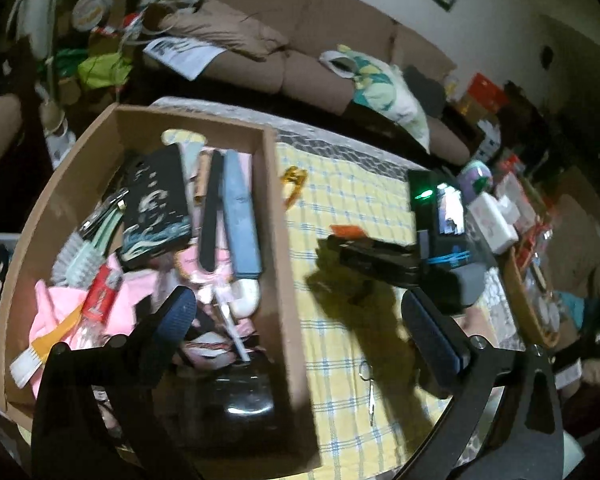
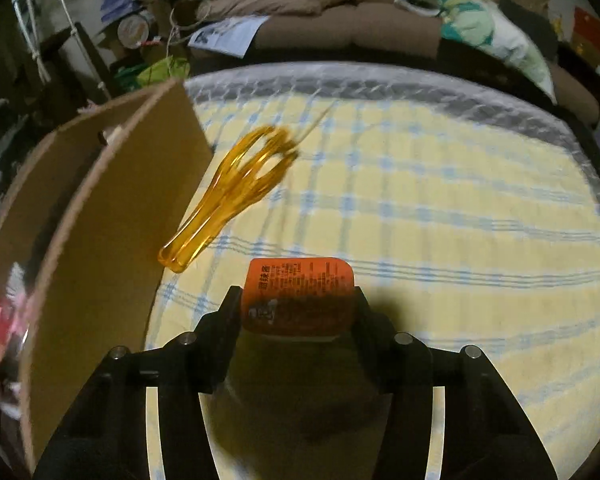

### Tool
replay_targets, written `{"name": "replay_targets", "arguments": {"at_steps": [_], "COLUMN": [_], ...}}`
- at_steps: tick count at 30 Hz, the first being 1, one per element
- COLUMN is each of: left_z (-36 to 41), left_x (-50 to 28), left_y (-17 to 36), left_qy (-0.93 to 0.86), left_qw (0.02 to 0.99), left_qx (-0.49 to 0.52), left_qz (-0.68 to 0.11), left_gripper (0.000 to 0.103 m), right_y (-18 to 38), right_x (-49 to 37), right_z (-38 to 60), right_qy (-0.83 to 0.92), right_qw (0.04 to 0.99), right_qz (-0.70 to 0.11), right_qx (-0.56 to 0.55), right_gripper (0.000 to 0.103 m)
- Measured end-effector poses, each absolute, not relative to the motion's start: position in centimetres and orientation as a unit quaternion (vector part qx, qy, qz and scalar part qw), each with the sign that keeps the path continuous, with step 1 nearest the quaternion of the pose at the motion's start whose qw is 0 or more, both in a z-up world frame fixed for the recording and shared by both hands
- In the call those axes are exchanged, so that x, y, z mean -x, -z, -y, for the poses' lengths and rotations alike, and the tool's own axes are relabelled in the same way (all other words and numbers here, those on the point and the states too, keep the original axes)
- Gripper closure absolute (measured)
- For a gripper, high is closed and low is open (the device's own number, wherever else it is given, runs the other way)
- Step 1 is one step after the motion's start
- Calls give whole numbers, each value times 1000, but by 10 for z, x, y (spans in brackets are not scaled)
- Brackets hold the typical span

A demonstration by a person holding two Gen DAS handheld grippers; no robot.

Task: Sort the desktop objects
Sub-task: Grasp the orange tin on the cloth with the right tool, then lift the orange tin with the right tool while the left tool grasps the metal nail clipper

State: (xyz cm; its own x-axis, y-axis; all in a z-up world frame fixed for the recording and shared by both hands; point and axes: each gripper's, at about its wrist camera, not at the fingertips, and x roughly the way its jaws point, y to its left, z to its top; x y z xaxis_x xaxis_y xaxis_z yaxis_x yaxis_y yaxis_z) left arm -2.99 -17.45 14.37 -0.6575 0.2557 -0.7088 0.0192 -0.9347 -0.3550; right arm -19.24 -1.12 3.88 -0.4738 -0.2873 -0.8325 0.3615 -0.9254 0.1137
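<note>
My right gripper (image 2: 298, 312) is clamped on an orange sauce packet (image 2: 298, 298), held flat above the checked cloth (image 2: 440, 208), presumably for carrying to the cardboard box (image 2: 112, 208) at 9 o'clock. An amber plastic clip (image 2: 236, 192) lies just beside the box wall at 11 o'clock, not yet sorted. My left gripper (image 1: 300, 320) hangs wide apart and empty over the box rim (image 1: 278, 240), likely waiting.

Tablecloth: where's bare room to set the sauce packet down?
Bare yellow check cloth right of the amber clip, out to the bubble-wrap edge. Cardboard box is packed; far right side is cluttered. Right gripper holds the sauce packet.
</note>
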Motion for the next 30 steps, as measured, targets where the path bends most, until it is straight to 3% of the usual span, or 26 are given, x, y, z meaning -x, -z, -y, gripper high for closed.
{"name": "replay_targets", "arguments": {"at_steps": [7, 15, 21, 27, 30], "left_z": [114, 40, 3, -14, -14], "left_x": [29, 43, 90, 143, 157], "left_y": [-147, -126, -89, -44, -32], "left_qy": [-901, -897, -871, -841, -835], "left_qw": [123, 135, 111, 93, 91], "left_qx": [405, 421, 473, 522, 531], "left_qz": [92, -18, -71, -105, -112], "left_gripper": [0, 2, 18, 52, 53], "right_y": [-96, -115, -114, -106, -104], "right_x": [138, 89, 87, 92, 95], "right_z": [-63, -131, -169, -185, -190], "right_qy": [872, 874, 870, 858, 856], "right_qw": [186, 177, 174, 189, 192], "right_qz": [20, 119, 154, 177, 177], "right_qx": [-453, -436, -436, -443, -447], "right_gripper": [49, 49, 50, 50, 50]}}
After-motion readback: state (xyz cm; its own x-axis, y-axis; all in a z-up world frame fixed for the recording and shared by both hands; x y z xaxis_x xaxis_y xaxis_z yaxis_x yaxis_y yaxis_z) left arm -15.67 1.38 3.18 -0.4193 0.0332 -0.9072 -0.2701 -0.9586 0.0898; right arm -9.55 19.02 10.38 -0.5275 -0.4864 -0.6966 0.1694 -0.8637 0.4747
